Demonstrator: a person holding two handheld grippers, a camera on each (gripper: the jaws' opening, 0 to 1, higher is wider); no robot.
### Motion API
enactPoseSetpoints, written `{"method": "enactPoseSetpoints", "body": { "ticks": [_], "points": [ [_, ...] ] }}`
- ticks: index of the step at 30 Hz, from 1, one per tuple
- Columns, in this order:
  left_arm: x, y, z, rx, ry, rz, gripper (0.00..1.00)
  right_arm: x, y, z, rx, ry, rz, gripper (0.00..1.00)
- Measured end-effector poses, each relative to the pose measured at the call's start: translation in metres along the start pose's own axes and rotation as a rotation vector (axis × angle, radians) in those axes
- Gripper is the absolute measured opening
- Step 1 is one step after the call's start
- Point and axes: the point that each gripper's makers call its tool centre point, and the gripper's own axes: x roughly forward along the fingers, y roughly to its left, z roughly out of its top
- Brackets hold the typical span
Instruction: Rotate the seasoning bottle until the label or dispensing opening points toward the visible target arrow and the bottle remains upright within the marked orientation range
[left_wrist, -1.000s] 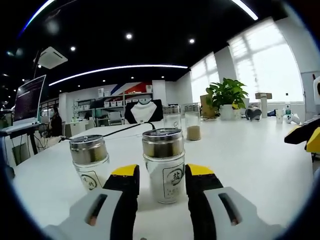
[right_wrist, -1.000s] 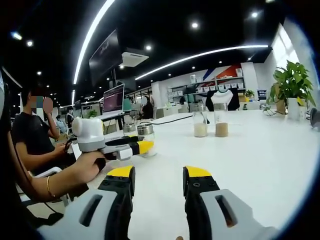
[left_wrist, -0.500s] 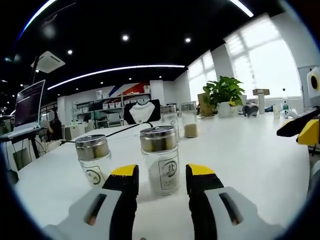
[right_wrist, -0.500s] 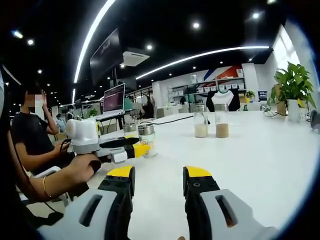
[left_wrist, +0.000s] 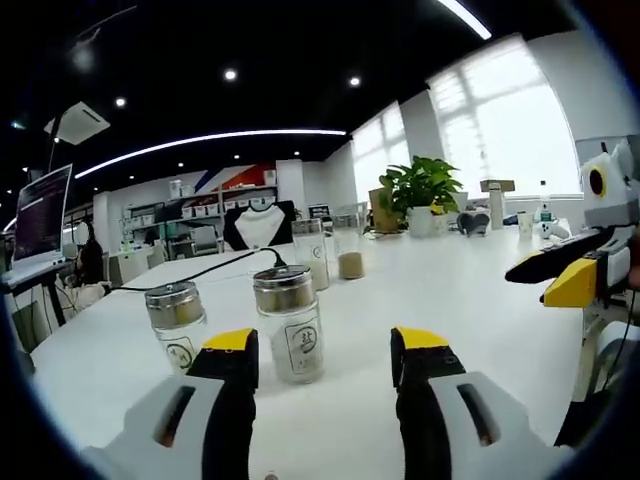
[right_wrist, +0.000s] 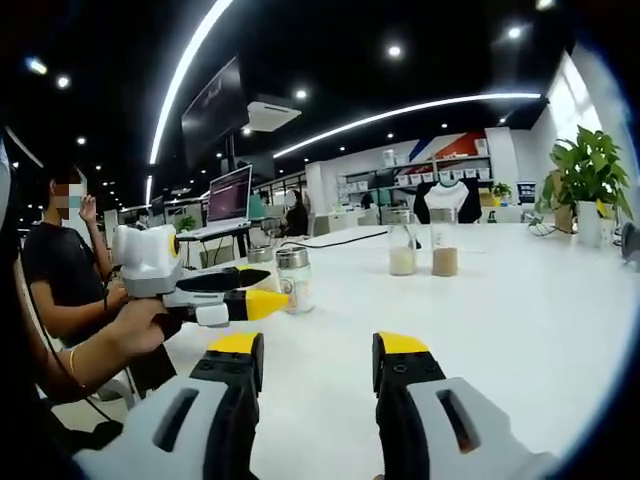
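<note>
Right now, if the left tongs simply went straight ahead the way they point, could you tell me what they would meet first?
Probably nothing soon: the open left tongs point at bare table. The nearest seasoning bottle stands just left of that line, by the left tip, so it might be grazed; depth is unclear.

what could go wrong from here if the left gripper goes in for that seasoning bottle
1. A second shaker bottle stands close beside the labelled seasoning bottle; the open left gripper could knock it on approach.
2. The bottle looks tall and narrow, so an off-centre squeeze or fast twist may tip it.
3. A black cable lies on the white table behind the bottles and could snag a gripper pushed too far.
</note>
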Motion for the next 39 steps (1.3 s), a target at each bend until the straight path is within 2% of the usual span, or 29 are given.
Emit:
{"method": "enactPoseSetpoints", "body": {
  "ticks": [7, 10, 14, 16, 20, 21, 22, 24, 26, 37, 38, 39],
  "points": [
    [-0.016, -0.003, 0.007, -0.008, -0.012, -0.018, 0.67, 0.001, -0.004, 0.002, -0.012, 0.003, -0.010, 0.49],
    [-0.021, -0.007, 0.012, 0.028, -0.022, -0.038, 0.72, 0.002, -0.006, 0.003, -0.002, -0.002, -0.018, 0.53],
    [-0.026, -0.011, 0.018, -0.015, -0.036, -0.065, 0.82, 0.005, -0.007, 0.004, -0.019, 0.003, -0.015, 0.56],
    [-0.029, -0.010, 0.021, -0.028, -0.043, -0.066, 0.84, 0.006, -0.007, -0.001, -0.046, 0.027, -0.013, 0.57],
    [-0.035, -0.007, 0.028, -0.023, -0.053, -0.058, 0.86, 0.007, -0.008, -0.004, -0.033, 0.034, -0.008, 0.63],
    [-0.035, -0.007, 0.030, -0.025, -0.056, -0.059, 0.87, 0.007, -0.008, -0.002, -0.032, 0.023, -0.007, 0.66],
    [-0.036, -0.006, 0.033, -0.029, -0.064, -0.062, 0.87, 0.008, -0.009, 0.014, 0.001, -0.074, -0.018, 0.71],
    [-0.037, -0.004, 0.036, -0.028, -0.074, -0.062, 0.87, 0.006, -0.002, 0.019, -0.005, -0.087, 0.029, 0.77],
    [-0.038, -0.003, 0.038, -0.020, -0.075, -0.061, 0.88, 0.006, -0.002, 0.020, -0.008, -0.089, 0.029, 0.82],
    [-0.041, 0.004, 0.056, -0.056, -0.146, -0.049, 0.90, 0.010, -0.006, 0.014, -0.002, -0.074, 0.025, 0.85],
    [-0.041, 0.004, 0.057, -0.058, -0.150, -0.053, 0.91, 0.010, -0.008, 0.014, 0.001, -0.083, 0.022, 0.84],
    [-0.040, -0.003, 0.052, -0.026, -0.119, -0.099, 0.93, 0.009, -0.009, 0.015, 0.004, -0.086, 0.018, 0.83]
  ]
}}
